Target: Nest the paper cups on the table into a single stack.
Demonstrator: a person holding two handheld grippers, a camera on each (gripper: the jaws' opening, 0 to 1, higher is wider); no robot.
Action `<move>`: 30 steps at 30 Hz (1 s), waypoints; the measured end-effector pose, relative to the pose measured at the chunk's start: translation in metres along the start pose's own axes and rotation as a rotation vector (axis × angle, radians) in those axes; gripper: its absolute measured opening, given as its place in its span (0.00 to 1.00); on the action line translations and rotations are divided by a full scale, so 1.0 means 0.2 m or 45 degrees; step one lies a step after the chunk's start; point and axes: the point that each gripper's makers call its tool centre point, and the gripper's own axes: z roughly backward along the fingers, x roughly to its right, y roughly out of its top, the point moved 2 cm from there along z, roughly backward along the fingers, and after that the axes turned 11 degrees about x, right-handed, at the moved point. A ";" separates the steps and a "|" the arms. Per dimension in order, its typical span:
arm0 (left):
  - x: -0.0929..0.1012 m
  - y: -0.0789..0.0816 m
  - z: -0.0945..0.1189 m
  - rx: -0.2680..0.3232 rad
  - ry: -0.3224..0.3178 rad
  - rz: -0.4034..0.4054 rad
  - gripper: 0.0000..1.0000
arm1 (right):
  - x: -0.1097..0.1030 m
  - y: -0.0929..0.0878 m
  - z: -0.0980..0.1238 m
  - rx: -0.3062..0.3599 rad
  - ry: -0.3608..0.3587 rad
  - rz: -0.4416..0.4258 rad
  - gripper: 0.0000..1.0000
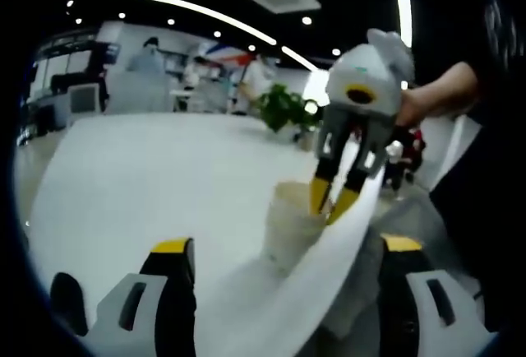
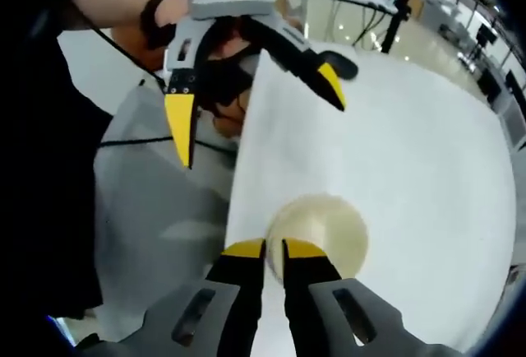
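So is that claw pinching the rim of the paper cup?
Yes: in the right gripper view the right claw has its yellow tips closed on the near rim of the paper cup.

cup [image 2: 320,227] on table [image 2: 411,127], near its edge; right gripper [image 1: 339,201] at cup's rim; left gripper [image 2: 256,118] beyond the edge.

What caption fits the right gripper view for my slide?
Right gripper pinches a paper cup's rim on the white table, left gripper open above.

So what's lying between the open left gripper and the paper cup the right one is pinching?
Bare white table in the right gripper view, between the left gripper and the paper cup; the right gripper pinches its rim.
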 end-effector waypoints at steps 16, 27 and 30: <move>0.03 -0.01 -0.02 -0.012 -0.021 -0.003 0.90 | 0.01 0.01 0.05 0.117 -0.063 -0.017 0.11; 0.05 -0.02 -0.03 -0.034 -0.040 -0.015 0.91 | -0.04 0.05 0.12 0.347 -0.113 -0.070 0.19; 0.07 -0.02 -0.04 -0.041 -0.051 -0.023 0.92 | -0.04 0.05 0.12 0.409 -0.127 -0.121 0.26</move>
